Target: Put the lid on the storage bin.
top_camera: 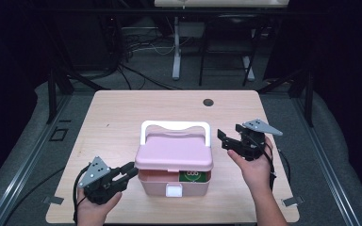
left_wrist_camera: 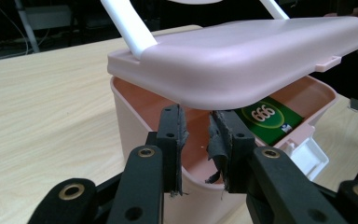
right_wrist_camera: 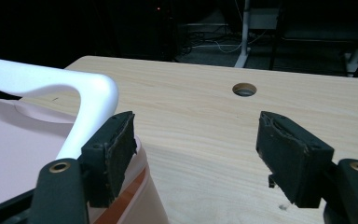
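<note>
While the pink box (top_camera: 173, 181) sat near the front middle of the wooden table (top_camera: 122, 113), its lid (top_camera: 174, 153) rested askew on top, pushed back so that a strip of the interior lay exposed along the front. The box was a pale pink plastic tub with rounded corners, a white carrying handle (top_camera: 175, 126) arching upright at the back, and a small white latch (top_camera: 174, 190) on its front wall. Inside, a green card (top_camera: 192, 177) with a gold-ringed oval reading "666" lay against the floor of the tub, partly under the lid.

The left gripper (top_camera: 131, 170) was held just beside the box's left front corner. In the left gripper view its jaws stood only a narrow gap apart, pointing at the tub's rim below the lid's overhang; whether the pads (left_wrist_camera: 181, 140) touched the rim could not be told for certain, and they gripped nothing.

The right gripper (top_camera: 229, 136) hovered by the box's right rear corner, near the handle's foot, its jaws spread wide and empty over bare wood. A round hole (top_camera: 208, 102) pierced the tabletop farther back.
</note>
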Action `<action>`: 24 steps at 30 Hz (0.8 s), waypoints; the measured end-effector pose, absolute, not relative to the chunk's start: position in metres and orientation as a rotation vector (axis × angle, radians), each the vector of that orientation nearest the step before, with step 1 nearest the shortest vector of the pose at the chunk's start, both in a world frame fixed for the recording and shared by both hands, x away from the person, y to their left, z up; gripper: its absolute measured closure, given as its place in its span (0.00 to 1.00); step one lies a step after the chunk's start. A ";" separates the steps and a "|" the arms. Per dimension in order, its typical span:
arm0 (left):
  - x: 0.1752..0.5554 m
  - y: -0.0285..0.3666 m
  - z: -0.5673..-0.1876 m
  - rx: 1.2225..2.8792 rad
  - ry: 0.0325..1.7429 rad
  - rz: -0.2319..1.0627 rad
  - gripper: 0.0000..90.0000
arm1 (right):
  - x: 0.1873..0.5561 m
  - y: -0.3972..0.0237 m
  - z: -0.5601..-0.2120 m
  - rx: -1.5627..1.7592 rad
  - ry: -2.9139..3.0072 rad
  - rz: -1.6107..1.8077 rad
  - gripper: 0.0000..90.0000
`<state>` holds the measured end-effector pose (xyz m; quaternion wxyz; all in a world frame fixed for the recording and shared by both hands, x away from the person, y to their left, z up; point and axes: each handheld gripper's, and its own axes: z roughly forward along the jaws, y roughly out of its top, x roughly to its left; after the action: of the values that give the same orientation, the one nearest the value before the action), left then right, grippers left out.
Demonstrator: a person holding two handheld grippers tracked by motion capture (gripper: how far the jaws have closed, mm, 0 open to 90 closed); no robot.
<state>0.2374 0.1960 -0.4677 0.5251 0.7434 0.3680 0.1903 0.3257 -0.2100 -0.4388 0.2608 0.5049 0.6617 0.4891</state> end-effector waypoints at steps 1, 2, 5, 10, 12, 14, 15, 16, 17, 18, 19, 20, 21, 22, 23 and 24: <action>0.237 0.196 -0.469 1.781 0.884 0.452 0.81 | 0.326 -0.210 -0.439 1.369 1.790 1.324 0.31; 0.236 0.197 -0.470 1.783 0.886 0.448 0.81 | 0.326 -0.210 -0.439 1.368 1.789 1.325 0.31; 0.235 0.197 -0.474 1.795 0.892 0.441 0.81 | 0.325 -0.211 -0.439 1.369 1.787 1.324 0.31; 0.233 0.196 -0.479 1.802 0.897 0.433 0.81 | 0.326 -0.211 -0.439 1.369 1.789 1.325 0.31; 0.233 0.197 -0.481 1.807 0.901 0.428 0.81 | 0.326 -0.210 -0.439 1.367 1.789 1.324 0.31; 0.232 0.197 -0.482 1.805 0.903 0.426 0.81 | 0.326 -0.210 -0.439 1.368 1.787 1.325 0.31; 0.232 0.197 -0.483 1.808 0.902 0.425 0.81 | 0.325 -0.210 -0.439 1.367 1.786 1.325 0.31; 0.232 0.197 -0.483 1.816 0.902 0.424 0.81 | 0.325 -0.211 -0.439 1.367 1.785 1.326 0.31; 0.232 0.197 -0.484 1.809 0.902 0.424 0.81 | 0.325 -0.211 -0.439 1.367 1.785 1.326 0.31; 0.231 0.197 -0.485 1.811 0.903 0.421 0.81 | 0.325 -0.211 -0.439 1.367 1.784 1.326 0.31; 0.231 0.198 -0.485 1.815 0.904 0.419 0.81 | 0.325 -0.211 -0.439 1.368 1.785 1.326 0.32; 0.231 0.198 -0.486 1.814 0.907 0.416 0.81 | 0.326 -0.211 -0.439 1.369 1.784 1.327 0.32; 0.231 0.198 -0.487 1.812 0.908 0.412 0.81 | 0.326 -0.211 -0.439 1.369 1.787 1.326 0.32; 0.230 0.198 -0.487 1.813 0.909 0.410 0.81 | 0.326 -0.211 -0.439 1.368 1.786 1.328 0.32; 0.230 0.198 -0.488 1.817 0.911 0.409 0.81 | 0.326 -0.211 -0.439 1.369 1.787 1.327 0.32; 0.230 0.198 -0.489 1.816 0.914 0.408 0.81 | 0.326 -0.210 -0.440 1.368 1.787 1.328 0.32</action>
<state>0.2298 0.1985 -0.4888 0.5090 0.7538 0.3795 0.1693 0.3258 -0.2105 -0.4397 0.2614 0.5053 0.6601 0.4905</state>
